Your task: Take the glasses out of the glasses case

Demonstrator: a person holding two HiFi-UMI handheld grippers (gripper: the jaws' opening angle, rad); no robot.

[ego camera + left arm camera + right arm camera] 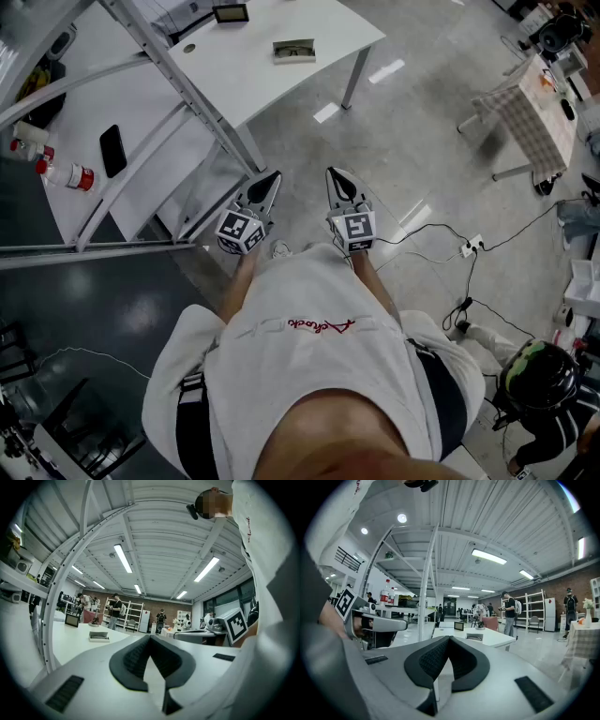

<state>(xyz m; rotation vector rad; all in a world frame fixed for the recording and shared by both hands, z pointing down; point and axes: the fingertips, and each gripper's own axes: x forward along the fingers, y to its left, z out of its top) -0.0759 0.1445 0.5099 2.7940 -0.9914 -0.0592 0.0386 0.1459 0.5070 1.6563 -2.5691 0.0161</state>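
The glasses case (293,50) is a flat grey box lying shut on the white table (309,19) far ahead of me; no glasses show. It also appears small in the left gripper view as the case (99,637) and in the right gripper view as the case (474,637). My left gripper (265,183) and right gripper (339,183) are held side by side at waist height over the floor, well short of the table. Both point toward it. The left gripper (150,637) and the right gripper (449,638) have their dark pads pressed together with nothing between them.
A slanted metal frame (187,89) crosses the nearer white table, which carries a black phone (112,150) and bottles (70,175). A small black screen (231,13) stands behind the case. Cables and a power strip (469,248) lie on the floor at right, by a checkered table (525,117).
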